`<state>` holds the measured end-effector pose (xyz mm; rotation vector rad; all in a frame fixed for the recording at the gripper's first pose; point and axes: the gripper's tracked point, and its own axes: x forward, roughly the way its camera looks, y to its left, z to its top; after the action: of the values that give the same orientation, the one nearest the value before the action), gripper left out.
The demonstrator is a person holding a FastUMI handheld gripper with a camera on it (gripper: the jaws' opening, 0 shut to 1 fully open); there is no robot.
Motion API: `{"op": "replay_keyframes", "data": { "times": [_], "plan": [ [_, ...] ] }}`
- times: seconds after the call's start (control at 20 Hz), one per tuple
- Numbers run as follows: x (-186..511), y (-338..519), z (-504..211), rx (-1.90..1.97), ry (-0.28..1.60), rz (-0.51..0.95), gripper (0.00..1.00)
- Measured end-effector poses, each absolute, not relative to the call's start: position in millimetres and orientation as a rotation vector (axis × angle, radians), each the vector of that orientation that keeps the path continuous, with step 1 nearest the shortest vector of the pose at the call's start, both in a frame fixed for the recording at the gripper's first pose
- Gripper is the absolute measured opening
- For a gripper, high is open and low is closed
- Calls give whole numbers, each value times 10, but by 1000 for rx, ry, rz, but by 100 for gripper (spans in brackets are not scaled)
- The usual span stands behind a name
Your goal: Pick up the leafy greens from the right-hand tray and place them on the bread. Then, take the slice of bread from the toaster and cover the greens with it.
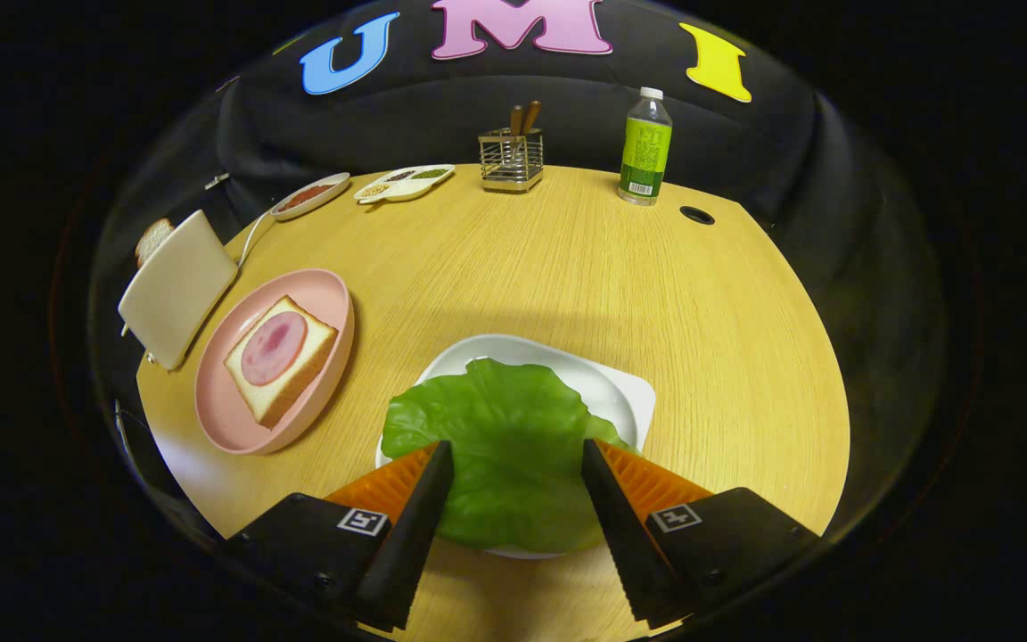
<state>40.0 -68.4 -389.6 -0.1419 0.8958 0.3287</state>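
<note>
1. We see our gripper (516,455) spread wide, grasping nothing; its two fingers (415,513) point toward 12 o'clock and stand apart over the lettuce leaf.
2. The lettuce leaf (505,446) lies between and just ahead of the fingertips, on a white tray (620,392) whose rim shows past it toward 12 and 1 o'clock. We cannot tell whether the fingers touch the leaf.
3. At about 10 o'clock from the fingers sits a pink plate (237,419) holding a slice of bread (286,374) topped with a round ham slice (273,348).
4. Just beyond the plate, further toward 10 o'clock, stands the toaster (176,290), with a bread slice (153,239) sticking up from it.
5. Far across the wooden table (567,267), two seasoning dishes (402,183) lie at 11 o'clock, a wire utensil holder (511,159) at 12 and a green-labelled bottle (645,147) at 1 o'clock.
</note>
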Motion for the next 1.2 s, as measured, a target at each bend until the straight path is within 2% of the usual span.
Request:
{"op": "replay_keyframes", "data": {
  "times": [0.05,0.2,0.3,0.35,0.5,0.6,0.95,1.05,1.2],
  "plan": [
    [415,-676,-3892,-138,893,332,90],
    [389,-699,-3912,-163,889,326,56],
    [400,-710,-3907,-166,885,313,52],
    [403,-709,-3911,-160,887,306,39],
    [400,-671,-3917,-183,895,317,36],
    [409,-667,-3907,-223,877,301,17],
    [393,-634,-3908,-252,910,286,16],
    [444,-627,-3970,-193,946,279,9],
    [443,-610,-3901,-113,988,271,5]
  ]
}}
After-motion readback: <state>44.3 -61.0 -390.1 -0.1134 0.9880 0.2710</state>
